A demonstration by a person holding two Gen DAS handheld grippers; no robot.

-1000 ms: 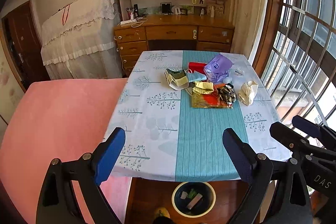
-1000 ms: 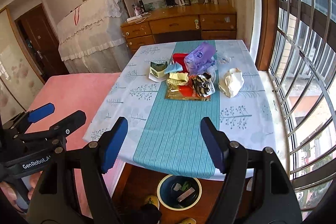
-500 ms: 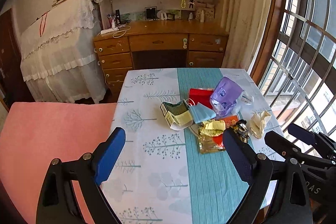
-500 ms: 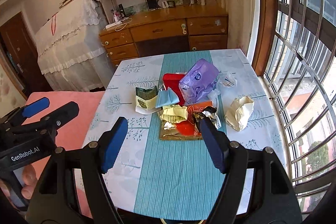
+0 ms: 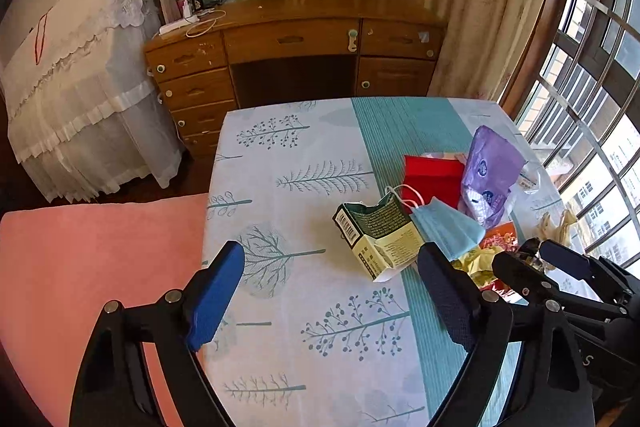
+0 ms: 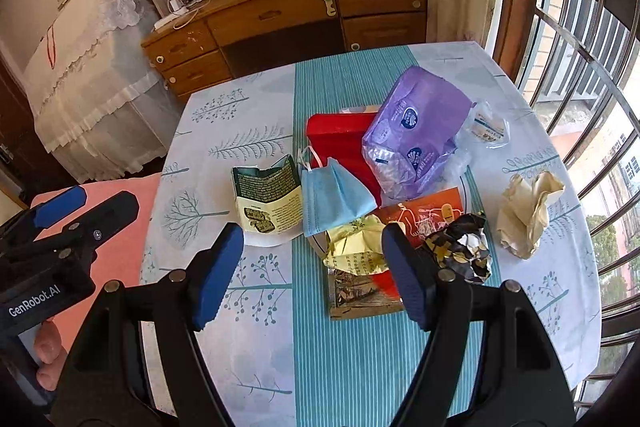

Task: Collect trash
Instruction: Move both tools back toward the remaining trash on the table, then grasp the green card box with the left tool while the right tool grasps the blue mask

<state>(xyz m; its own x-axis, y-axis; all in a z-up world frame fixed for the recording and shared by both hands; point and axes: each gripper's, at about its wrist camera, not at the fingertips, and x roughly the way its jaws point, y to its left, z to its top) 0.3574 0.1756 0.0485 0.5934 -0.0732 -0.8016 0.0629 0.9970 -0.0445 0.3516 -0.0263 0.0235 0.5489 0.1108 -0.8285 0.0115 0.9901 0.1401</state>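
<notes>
On the desk [image 6: 540, 311] with its tree-print cloth, the trash sits in a loose heap at the centre: a purple plastic pack [image 6: 416, 131] at twelve o'clock, a red sheet [image 6: 332, 135] under it, a blue face mask [image 6: 332, 199], a torn green-and-cream carton [image 6: 268, 203] at nine o'clock and a crumpled beige paper [image 6: 528, 215] at three o'clock. The right gripper [image 6: 312, 275] hangs over the heap's near edge with jaws wide and empty. Only the right wrist view shows the beige paper whole and the black-and-gold foil wad [image 6: 460, 251]; the left wrist view puts the left gripper [image 5: 332, 303] over bare cloth at seven o'clock of the carton [image 5: 376, 235], its jaws wide, just closing a little, nothing between them.
</notes>
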